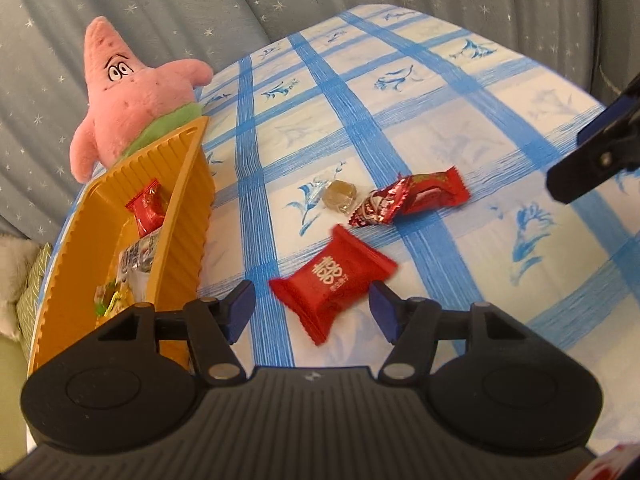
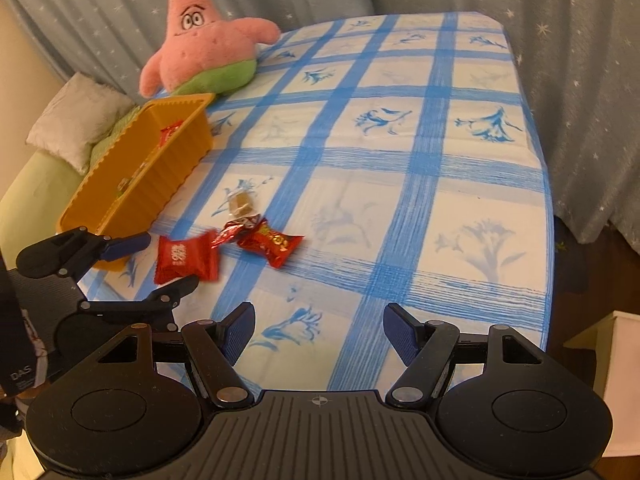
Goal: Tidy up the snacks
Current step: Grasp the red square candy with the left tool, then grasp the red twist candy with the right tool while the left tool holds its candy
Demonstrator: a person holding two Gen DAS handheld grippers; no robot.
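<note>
The left tool [image 1: 312, 310], spread wide, brackets a red snack packet [image 1: 334, 278] on the table [image 1: 460, 92]: probably light, crinkly, slippery, best pinched mid-body.

You have a red square candy packet [image 1: 334, 282] with white characters lying flat on the checked counter [image 1: 460, 128], and at its 1 o'clock a crinkled red wrapped sweet [image 1: 408, 199], with a clear-wrapped amber candy [image 1: 339, 194] touching that sweet's 9 o'clock end. At your 9 o'clock sits the ribbed orange bin [image 1: 188, 216], holding a red packet [image 1: 149, 208] and other wrapped snacks [image 1: 134, 266].
</note>
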